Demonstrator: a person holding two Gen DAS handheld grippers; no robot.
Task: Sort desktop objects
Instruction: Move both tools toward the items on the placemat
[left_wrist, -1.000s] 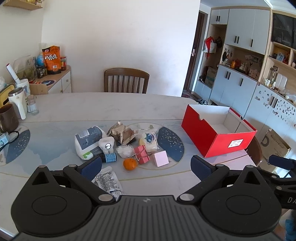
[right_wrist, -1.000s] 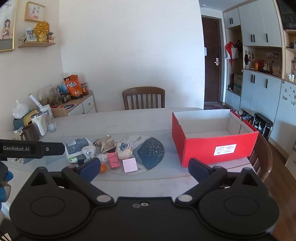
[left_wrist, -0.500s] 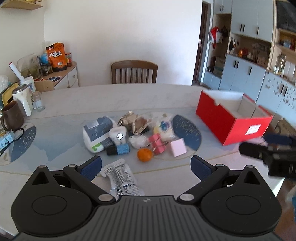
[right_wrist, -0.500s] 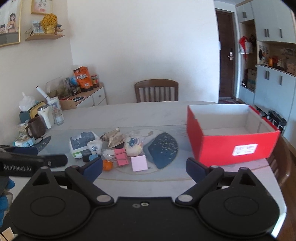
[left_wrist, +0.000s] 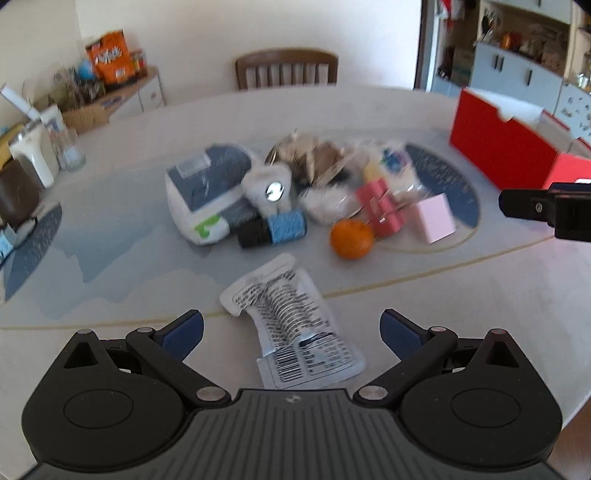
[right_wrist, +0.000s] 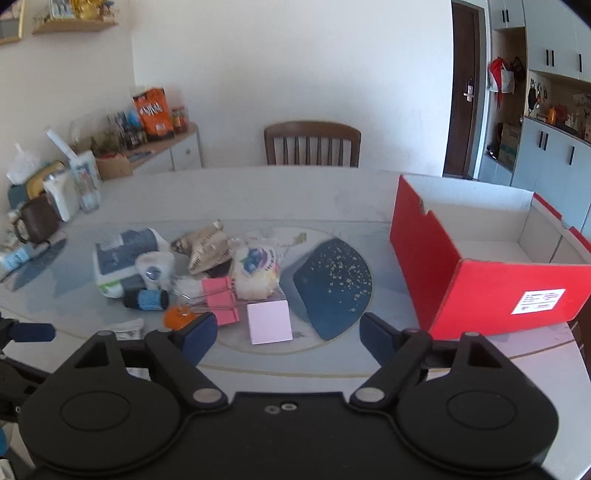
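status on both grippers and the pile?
Left gripper open, over printed packet. Right gripper open, empty, facing pink block. Red box empty. Nothing blocking.

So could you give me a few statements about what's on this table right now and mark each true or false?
1. The red box already holds several sorted items. False: the part of its inside that shows is bare.
2. Both grippers are open and hold nothing. True: the left gripper and the right gripper have their jaws spread.
3. The orange fruit lies inside the box. False: it lies on the table, next to the pink binder clips.
4. A printed white packet lies nearest the left gripper. True.
5. The pink cube lies in front of the right gripper. True.
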